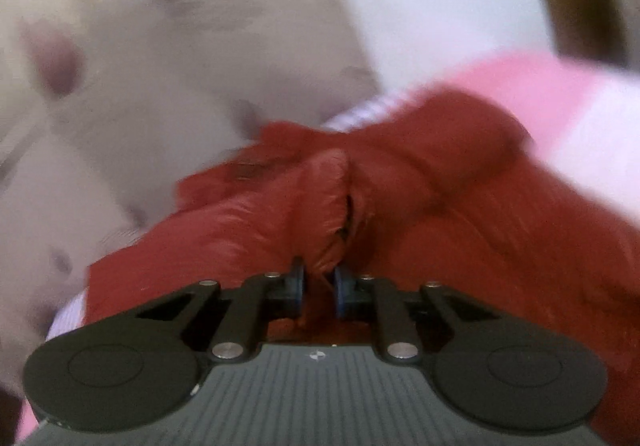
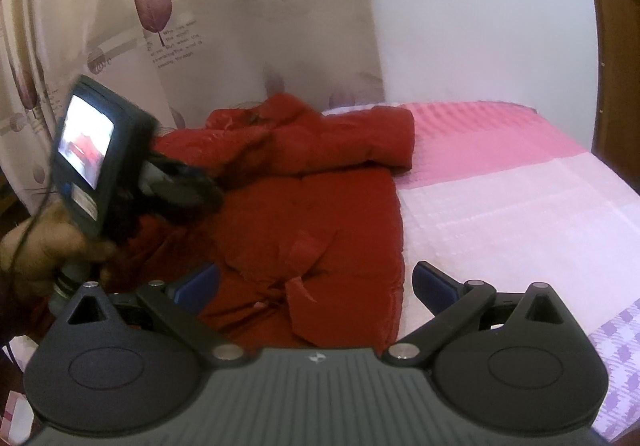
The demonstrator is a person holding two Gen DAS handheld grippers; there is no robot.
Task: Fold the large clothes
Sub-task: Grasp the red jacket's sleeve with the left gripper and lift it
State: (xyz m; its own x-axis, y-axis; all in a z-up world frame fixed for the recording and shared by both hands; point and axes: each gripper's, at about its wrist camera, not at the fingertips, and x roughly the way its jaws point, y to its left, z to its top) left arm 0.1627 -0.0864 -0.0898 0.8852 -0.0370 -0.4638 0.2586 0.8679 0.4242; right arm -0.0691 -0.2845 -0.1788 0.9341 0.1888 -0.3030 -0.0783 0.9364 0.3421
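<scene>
In the left wrist view we see the left gripper (image 1: 320, 282) clenched on a pinched fold of the red puffer jacket (image 1: 400, 182), while in the right wrist view our right gripper (image 2: 316, 286) hangs released above the jacket, spread along the left edge of the pink bed (image 2: 500, 174).

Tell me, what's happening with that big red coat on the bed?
A person is folding a puffy red jacket that lies on a bed with a pink cover. They hold a gripper tool in each hand. The left gripper has pinched a bunch of the jacket's fabric between its fingers. The right gripper hangs open above the jacket's near end and holds nothing. One sleeve already lies across the top of the jacket.
</scene>
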